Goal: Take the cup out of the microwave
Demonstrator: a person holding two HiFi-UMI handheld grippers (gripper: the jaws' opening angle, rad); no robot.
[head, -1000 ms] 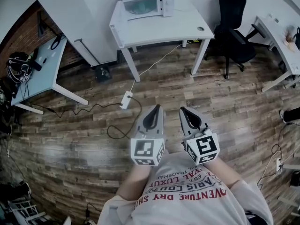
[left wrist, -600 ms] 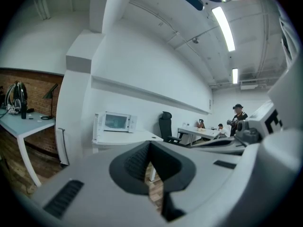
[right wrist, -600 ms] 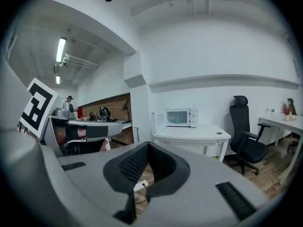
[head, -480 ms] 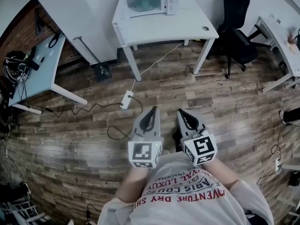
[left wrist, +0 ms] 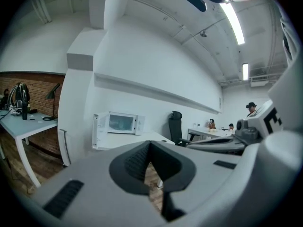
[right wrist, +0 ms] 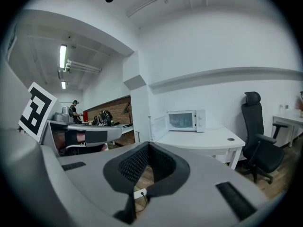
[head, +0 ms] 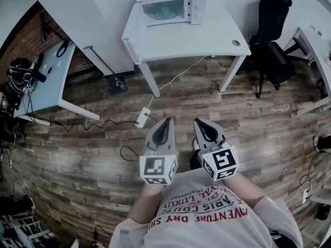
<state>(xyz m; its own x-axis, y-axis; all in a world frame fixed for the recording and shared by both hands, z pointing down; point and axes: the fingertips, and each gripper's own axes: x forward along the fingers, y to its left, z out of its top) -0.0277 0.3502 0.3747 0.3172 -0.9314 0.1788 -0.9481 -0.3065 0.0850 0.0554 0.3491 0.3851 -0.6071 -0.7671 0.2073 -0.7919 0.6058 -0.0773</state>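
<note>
Facing the microwave (head: 166,9) well ahead on the worktop (head: 196,37), left tool (head: 167,121) and right tool (head: 199,123) sit level with each other, both clenched empty.

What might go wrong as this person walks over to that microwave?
The power strip and a loose cable lie on the floor on the way to the table: a trip hazard. Both the left gripper and right gripper are shut, so they must open before grasping any cup, which isn't visible yet.
</note>
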